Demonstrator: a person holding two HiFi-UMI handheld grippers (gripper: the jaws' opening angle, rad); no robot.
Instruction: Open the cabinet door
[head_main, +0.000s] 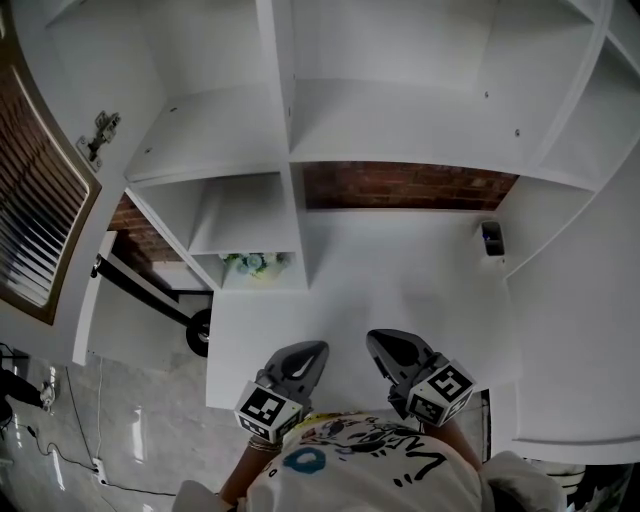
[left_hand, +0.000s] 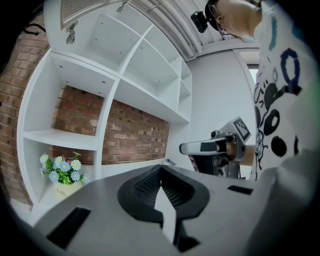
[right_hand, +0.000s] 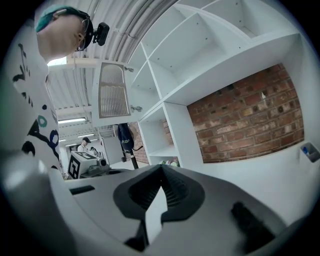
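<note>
My left gripper (head_main: 313, 352) and right gripper (head_main: 378, 342) are hanging shut and empty over the desk (head_main: 400, 270).

The cabinet door (head_main: 30, 210) is up high, far left of the desk, and I think it is already swung open. If I reach up with the grippers pinched shut, I could bump it and knock it back closed.
</note>
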